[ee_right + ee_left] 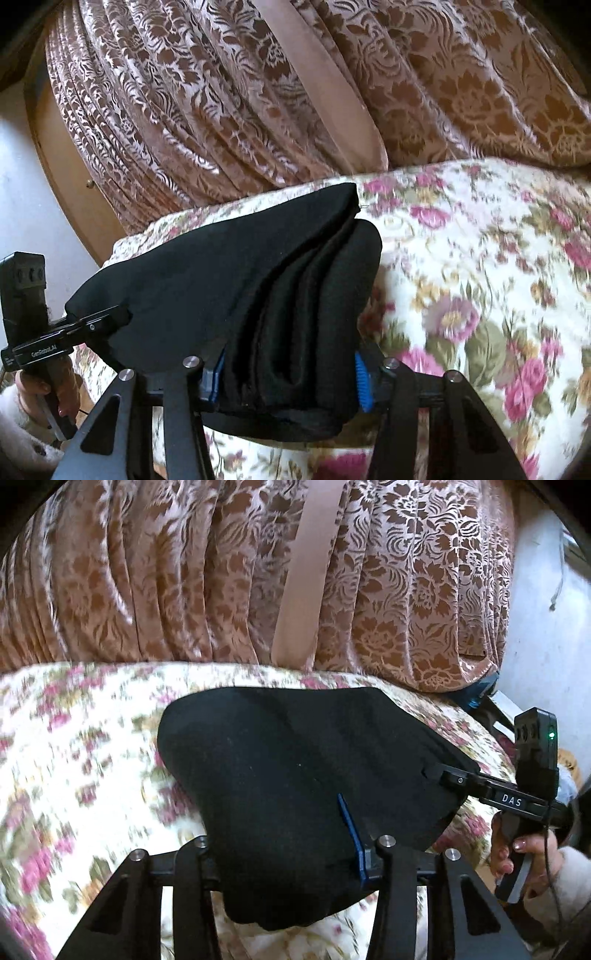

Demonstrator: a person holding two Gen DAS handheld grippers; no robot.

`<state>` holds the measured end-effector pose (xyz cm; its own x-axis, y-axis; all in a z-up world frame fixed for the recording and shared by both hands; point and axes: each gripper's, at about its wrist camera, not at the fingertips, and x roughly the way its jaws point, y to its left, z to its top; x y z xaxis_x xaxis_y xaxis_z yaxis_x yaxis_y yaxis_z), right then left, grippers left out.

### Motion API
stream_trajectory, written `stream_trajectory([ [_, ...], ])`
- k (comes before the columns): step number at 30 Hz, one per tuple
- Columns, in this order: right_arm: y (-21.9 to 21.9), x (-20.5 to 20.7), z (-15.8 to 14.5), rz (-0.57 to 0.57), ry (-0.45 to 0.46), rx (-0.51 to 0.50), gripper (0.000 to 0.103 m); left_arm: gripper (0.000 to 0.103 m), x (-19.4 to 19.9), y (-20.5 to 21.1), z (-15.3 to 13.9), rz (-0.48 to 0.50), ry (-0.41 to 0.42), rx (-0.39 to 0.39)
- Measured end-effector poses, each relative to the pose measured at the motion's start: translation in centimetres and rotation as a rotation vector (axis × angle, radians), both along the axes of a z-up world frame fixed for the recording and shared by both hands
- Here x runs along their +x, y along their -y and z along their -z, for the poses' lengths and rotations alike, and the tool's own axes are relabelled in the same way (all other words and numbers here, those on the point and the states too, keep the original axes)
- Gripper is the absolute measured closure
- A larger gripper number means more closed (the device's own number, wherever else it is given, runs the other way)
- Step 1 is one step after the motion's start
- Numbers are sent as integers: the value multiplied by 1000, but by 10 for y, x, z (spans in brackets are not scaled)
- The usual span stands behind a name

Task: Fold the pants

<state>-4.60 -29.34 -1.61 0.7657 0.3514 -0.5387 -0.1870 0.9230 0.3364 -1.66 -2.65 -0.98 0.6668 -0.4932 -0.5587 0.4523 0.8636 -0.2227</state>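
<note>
Holding black pants [258, 295] above the floral bedspread [480, 258], left gripper [288, 853] and right gripper [288, 376] each clamped on layered edges at 6 o'clock; soft, floppy, light, I'd grip folds.

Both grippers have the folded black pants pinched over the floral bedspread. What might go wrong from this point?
1. The right gripper clamps several stacked layers of the black pants; an inner layer could slip out and spoil the fold.
2. The left gripper grips only one end, so the middle may sag.
3. The curtain hangs close behind the bedspread; the pants may brush it.
</note>
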Motion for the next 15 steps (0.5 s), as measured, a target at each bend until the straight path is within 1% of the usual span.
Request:
stream_trajectory([
  [4,-2,18,-6,0,30,-13,51,56,19,1,-13,-13,42,14],
  [7,-5,39,-10,0,49,-16,51,56,39,3,-20,-19,71,39],
  [12,-6,88,-14,24,84,-3,51,56,83,4,-25,-53,107,57],
  [15,-7,123,-16,62,98,11,51,56,117,11,-26,-67,136,97],
])
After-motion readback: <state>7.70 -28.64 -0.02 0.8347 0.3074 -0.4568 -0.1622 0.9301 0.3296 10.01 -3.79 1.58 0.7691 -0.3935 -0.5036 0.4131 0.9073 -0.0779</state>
